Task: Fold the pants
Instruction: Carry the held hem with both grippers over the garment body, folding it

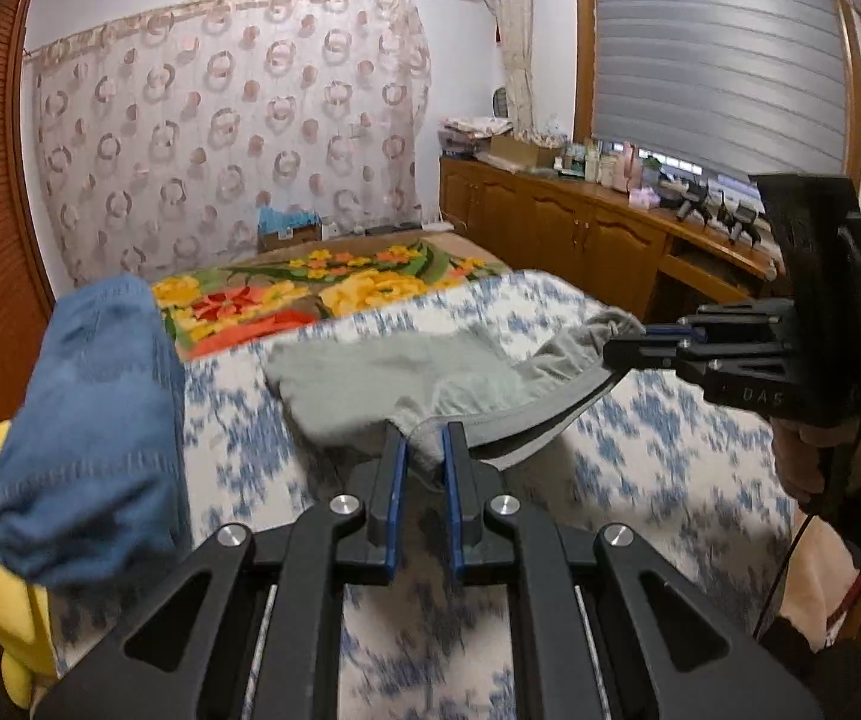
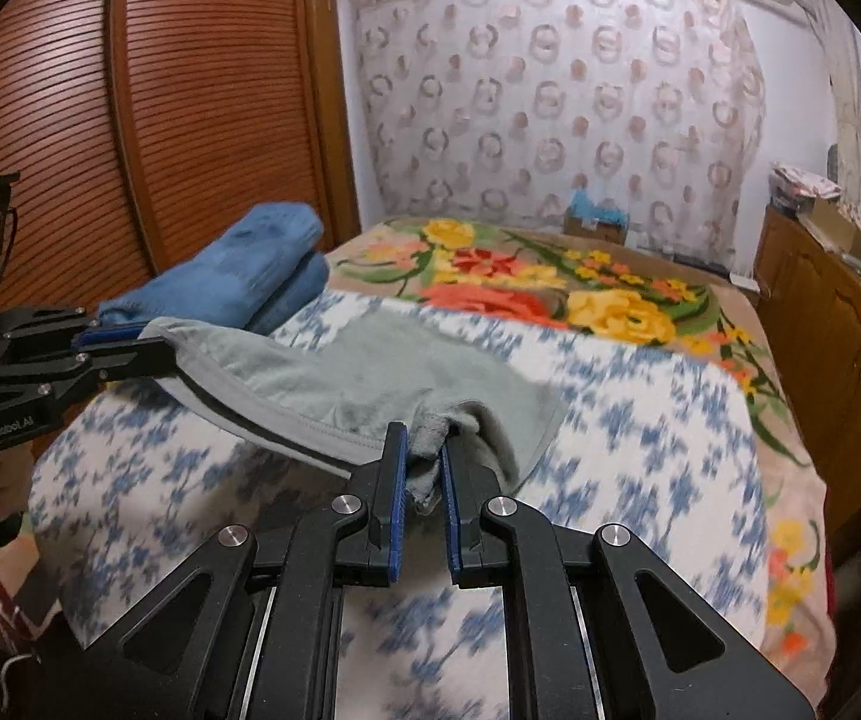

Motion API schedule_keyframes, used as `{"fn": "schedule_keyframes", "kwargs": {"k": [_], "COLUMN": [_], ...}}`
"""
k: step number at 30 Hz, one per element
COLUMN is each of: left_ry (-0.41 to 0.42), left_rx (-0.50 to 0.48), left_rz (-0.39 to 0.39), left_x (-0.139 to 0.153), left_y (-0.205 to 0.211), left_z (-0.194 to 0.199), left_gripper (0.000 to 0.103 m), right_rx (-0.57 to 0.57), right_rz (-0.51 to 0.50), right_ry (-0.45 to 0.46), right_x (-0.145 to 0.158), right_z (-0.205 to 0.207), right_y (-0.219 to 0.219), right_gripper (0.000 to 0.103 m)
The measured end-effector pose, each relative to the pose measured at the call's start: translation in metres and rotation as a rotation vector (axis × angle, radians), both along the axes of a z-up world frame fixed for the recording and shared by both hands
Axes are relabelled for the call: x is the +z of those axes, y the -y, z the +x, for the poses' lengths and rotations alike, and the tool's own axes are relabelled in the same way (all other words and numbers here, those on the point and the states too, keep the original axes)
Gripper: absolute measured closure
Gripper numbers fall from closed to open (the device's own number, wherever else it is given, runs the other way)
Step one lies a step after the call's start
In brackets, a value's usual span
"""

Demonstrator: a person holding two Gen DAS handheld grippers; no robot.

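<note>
Grey pants (image 1: 406,378) hang stretched between my two grippers above the blue-and-white bedspread (image 1: 640,450). My left gripper (image 1: 424,438) is shut on one end of the waistband. My right gripper (image 1: 616,348) shows at the right of the left wrist view, shut on the other end. In the right wrist view the pants (image 2: 382,372) run from my right gripper (image 2: 424,444) across to my left gripper (image 2: 154,342) at the left. The waistband sags between them and the far part of the pants lies on the bed.
Folded blue clothing (image 1: 94,420) lies at the bed's left edge, also in the right wrist view (image 2: 238,270). A floral blanket (image 2: 550,288) covers the far bed. Wooden cabinets (image 1: 580,234) with clutter stand to the right. A slatted wooden wardrobe (image 2: 160,120) stands to the left.
</note>
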State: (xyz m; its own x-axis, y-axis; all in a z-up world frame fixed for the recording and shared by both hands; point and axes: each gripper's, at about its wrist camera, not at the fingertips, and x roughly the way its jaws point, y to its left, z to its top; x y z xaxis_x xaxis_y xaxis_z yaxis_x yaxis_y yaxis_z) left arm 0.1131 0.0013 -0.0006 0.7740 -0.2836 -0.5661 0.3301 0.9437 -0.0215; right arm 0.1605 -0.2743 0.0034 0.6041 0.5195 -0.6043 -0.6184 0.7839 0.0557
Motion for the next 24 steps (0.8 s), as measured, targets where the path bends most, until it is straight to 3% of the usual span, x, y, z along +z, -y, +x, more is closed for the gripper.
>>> {"fn": "schedule_keyframes", "kwargs": {"k": [15,24], "left_ry": [-0.059,-0.111], "left_rx": [0.007,0.022], "left_rz": [-0.071,-0.080], "left_x": [-0.030,-0.055], "left_y": [-0.014,-0.012], "left_z": [-0.049,-0.056], "left_gripper": [0.094,0.094], "right_rx": [0.014,0.001], "right_rz": [0.008,-0.022], "right_ry": [-0.061,-0.091], "right_x": [-0.028,-0.052], "right_z": [-0.056,-0.077], "right_y": [0.000,-0.003], "right_gripper": [0.095,0.095]}}
